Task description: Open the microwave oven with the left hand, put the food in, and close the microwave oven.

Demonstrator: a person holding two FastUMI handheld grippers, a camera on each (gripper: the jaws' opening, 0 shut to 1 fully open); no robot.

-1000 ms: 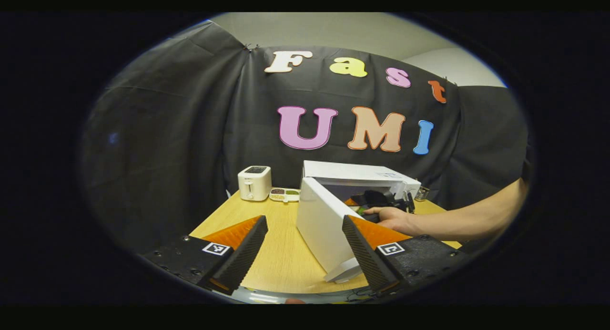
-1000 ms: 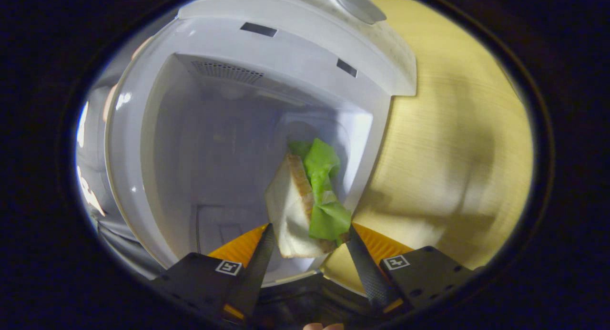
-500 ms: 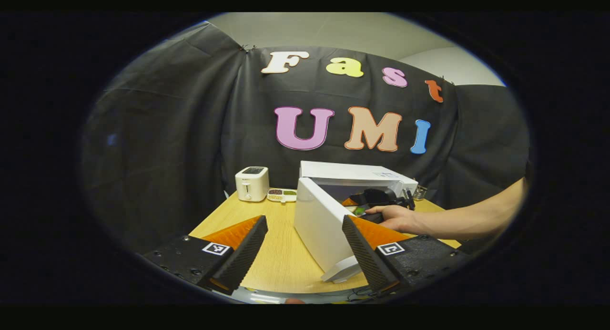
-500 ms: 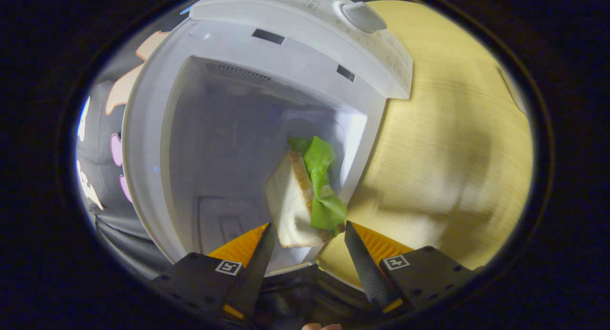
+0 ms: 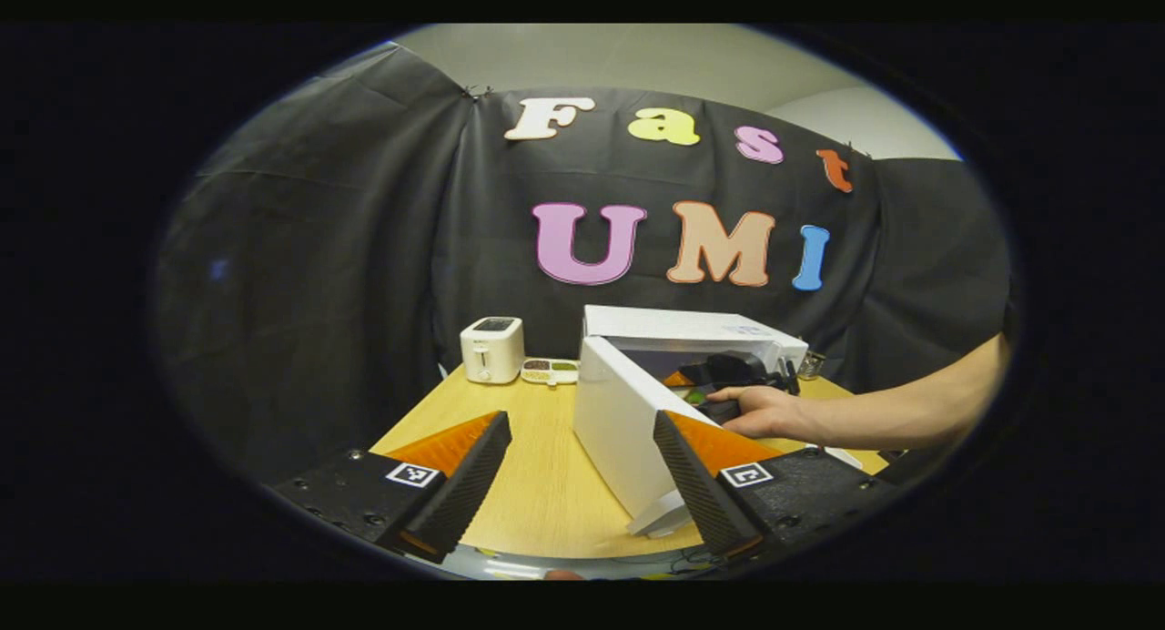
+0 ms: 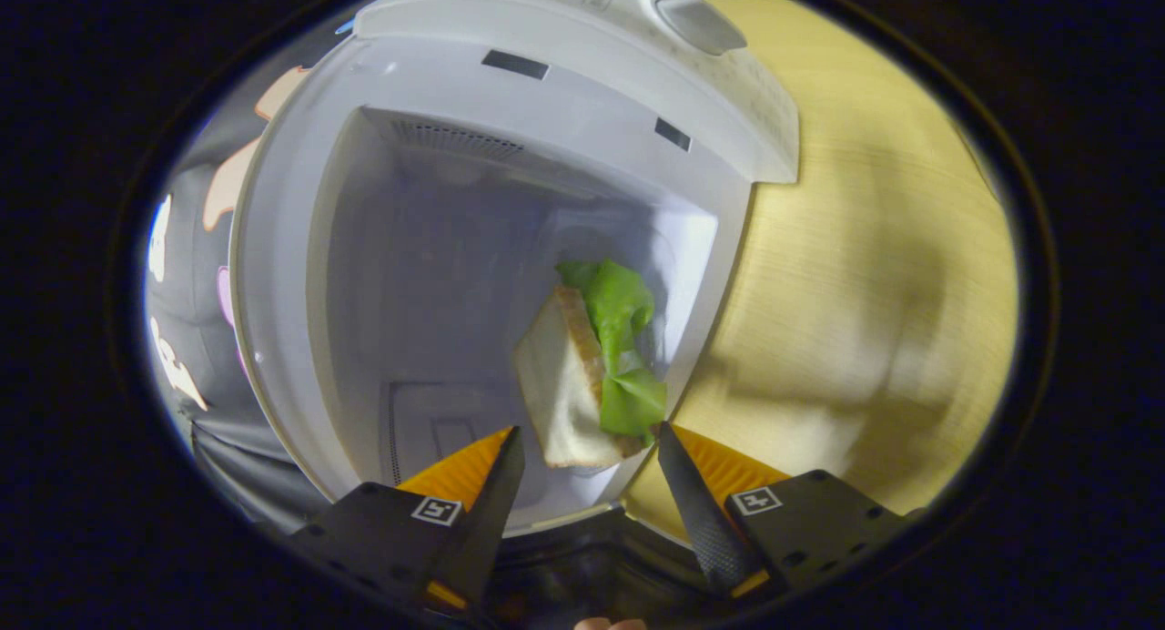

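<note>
The white microwave (image 5: pixel 692 325) stands on the wooden table with its door (image 5: pixel 623 421) swung wide toward me. My left gripper (image 5: pixel 581 421) hovers open in front of the door, holding nothing. A hand (image 5: pixel 760 414) holds my right gripper (image 5: pixel 696 389) at the oven's mouth. In the right gripper view, which is rolled sideways, a sandwich (image 6: pixel 569 384) of white bread and green lettuce lies just inside the cavity (image 6: pixel 437 275), by its front edge. My right gripper (image 6: pixel 590 432) is open, with a small gap on each side of the sandwich's near end.
A white toaster (image 5: pixel 491 350) and a small compartment dish (image 5: pixel 549 370) stand at the table's back left. The table (image 5: pixel 537 484) has bare wood left of the door. The control panel with a round knob (image 6: pixel 701 25) borders the cavity. An arm reaches in from the right.
The sandwich has slid slightly farther from the right gripper's fingertips and moves with the oven, not with the fingers. The left gripper has barely shifted.
</note>
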